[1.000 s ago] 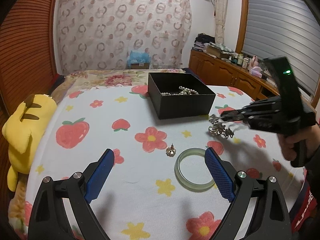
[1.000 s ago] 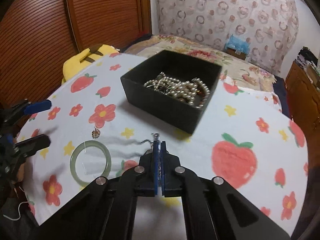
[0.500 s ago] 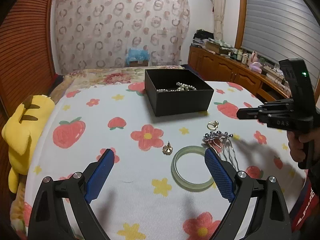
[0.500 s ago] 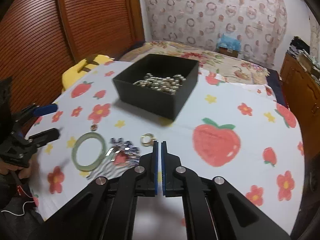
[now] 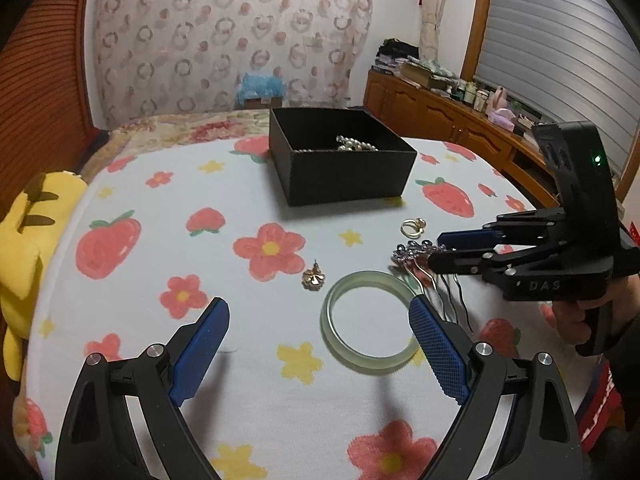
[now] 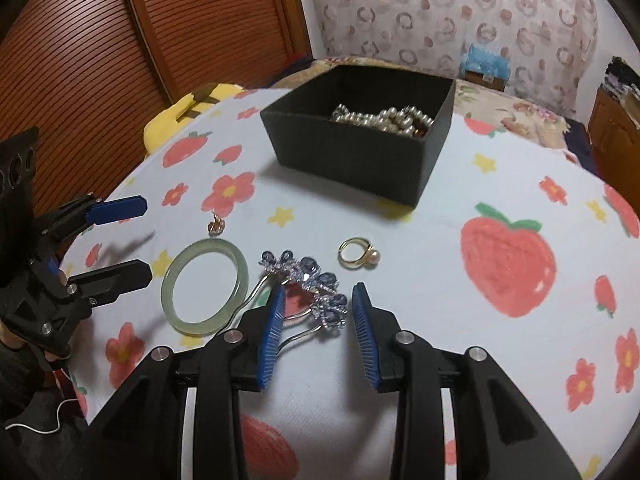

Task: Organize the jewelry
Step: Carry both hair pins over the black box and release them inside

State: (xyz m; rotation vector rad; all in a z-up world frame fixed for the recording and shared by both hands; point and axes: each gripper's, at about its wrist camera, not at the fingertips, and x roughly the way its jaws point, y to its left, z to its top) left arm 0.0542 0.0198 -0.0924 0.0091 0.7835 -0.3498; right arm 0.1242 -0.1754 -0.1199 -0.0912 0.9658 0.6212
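Observation:
A black open box (image 5: 340, 160) (image 6: 360, 152) holds a pearl necklace (image 6: 384, 118). On the cloth lie a pale green jade bangle (image 5: 370, 326) (image 6: 205, 286), a blue jewelled hair comb (image 6: 308, 284) (image 5: 416, 254), a gold pearl ring (image 6: 356, 256) (image 5: 413, 227) and a small gold pendant (image 5: 314, 279) (image 6: 216, 226). My right gripper (image 6: 318, 312) (image 5: 434, 248) is open, low over the hair comb, its blue pads astride the jewelled end. My left gripper (image 5: 318, 344) (image 6: 132, 240) is open and empty, just near of the bangle.
The round table wears a white cloth with strawberries and flowers (image 5: 160, 240). A yellow plush toy (image 5: 28, 232) sits at the left edge. A bed, a curtain and a wooden sideboard (image 5: 440, 116) stand beyond.
My right gripper was shut and holding the hair comb up a second ago. The comb now lies on the cloth, and the gripper has opened and come down over it.

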